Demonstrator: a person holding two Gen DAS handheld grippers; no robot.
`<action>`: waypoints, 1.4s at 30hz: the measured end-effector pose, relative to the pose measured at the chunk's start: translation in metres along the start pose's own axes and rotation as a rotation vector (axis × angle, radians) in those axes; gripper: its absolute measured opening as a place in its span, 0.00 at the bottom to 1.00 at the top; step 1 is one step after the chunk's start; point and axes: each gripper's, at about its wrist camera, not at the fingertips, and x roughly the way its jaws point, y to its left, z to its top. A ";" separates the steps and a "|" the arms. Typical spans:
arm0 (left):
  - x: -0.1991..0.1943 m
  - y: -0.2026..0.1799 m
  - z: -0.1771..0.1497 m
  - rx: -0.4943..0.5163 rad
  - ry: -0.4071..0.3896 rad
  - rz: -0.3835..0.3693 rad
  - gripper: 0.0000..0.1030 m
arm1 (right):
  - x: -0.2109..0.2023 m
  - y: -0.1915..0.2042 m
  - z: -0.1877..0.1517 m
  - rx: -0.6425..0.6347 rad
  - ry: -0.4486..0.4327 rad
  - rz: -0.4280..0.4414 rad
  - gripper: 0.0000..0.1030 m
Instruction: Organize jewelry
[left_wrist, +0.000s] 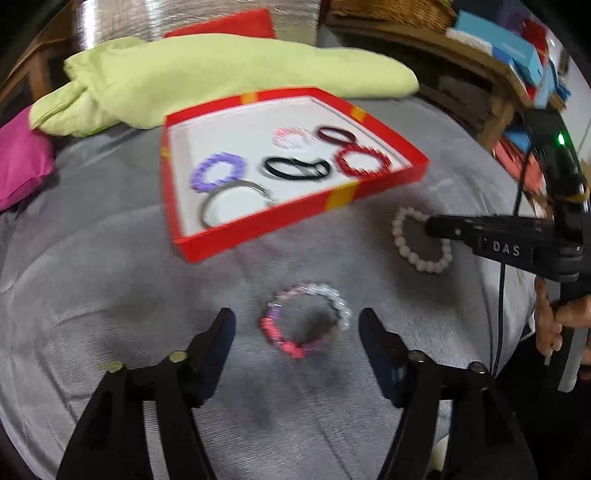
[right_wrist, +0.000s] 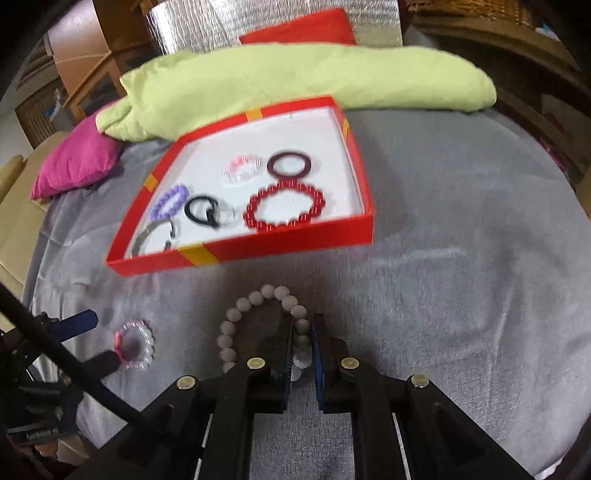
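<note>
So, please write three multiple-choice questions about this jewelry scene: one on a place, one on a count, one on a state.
1. Where does the pale bead bracelet lie?
A. in the red box
B. on the grey blanket
C. on the green cushion

2. How many pieces lie in the red box?
A. three
B. nine
C. six

3. How stands the left claw?
A. open around the pink-and-white bracelet
B. shut on it
C. inside the box

Answers: 1 B, it rests on the grey blanket, pinched by the right claw. 2 C, six rings show inside. 3 A, its fingers stand apart on each side.

Dim, soft indoor light; motion blur throughout, fisheye bending and dark corners.
</note>
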 end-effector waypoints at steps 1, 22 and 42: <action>0.005 -0.004 0.000 0.017 0.014 0.008 0.71 | 0.002 0.000 -0.001 -0.002 0.011 -0.001 0.10; 0.006 0.025 0.003 -0.106 -0.037 -0.044 0.08 | 0.006 0.026 -0.009 -0.138 0.013 0.006 0.10; 0.009 0.022 0.003 -0.060 0.000 0.006 0.22 | -0.012 0.027 -0.004 -0.086 -0.061 0.082 0.10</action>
